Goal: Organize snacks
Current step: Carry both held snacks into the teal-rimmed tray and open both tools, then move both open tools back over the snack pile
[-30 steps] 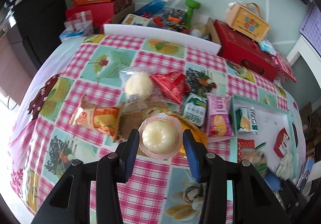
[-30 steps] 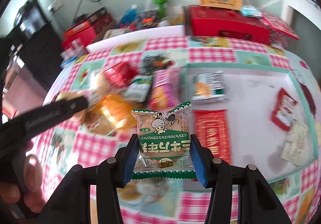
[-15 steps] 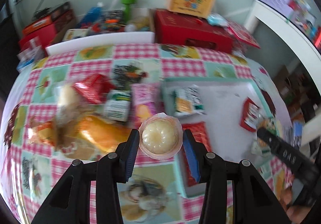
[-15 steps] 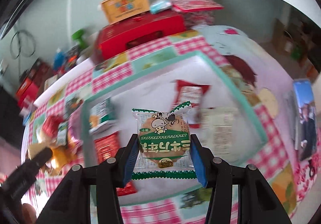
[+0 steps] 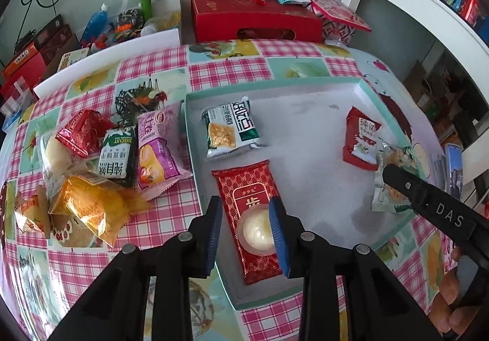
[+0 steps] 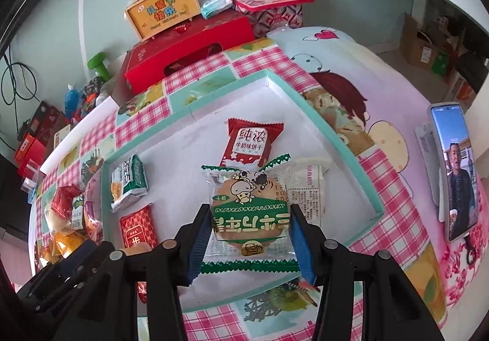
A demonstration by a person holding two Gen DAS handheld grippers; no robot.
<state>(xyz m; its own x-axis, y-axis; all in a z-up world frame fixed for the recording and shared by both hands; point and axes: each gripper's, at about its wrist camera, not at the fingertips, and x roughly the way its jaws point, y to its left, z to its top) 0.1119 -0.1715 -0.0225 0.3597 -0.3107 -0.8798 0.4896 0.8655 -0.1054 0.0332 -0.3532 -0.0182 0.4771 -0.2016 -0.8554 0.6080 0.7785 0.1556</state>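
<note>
My left gripper is open over the teal-rimmed tray. A round pale jelly cup lies between its fingers on a red packet. My right gripper is shut on a green cookie packet and holds it above the tray. It shows in the left wrist view at the tray's right side. A red milk-biscuit packet and a green-white cracker packet lie in the tray.
Several loose snacks lie left of the tray on the checked cloth: a purple packet, a green biscuit packet, a golden bag. Red boxes stand behind. A phone stands at the right.
My left gripper has opened and the jelly cup now lies on the red packet in the tray. My right gripper has carried the cookie packet further over the tray.
</note>
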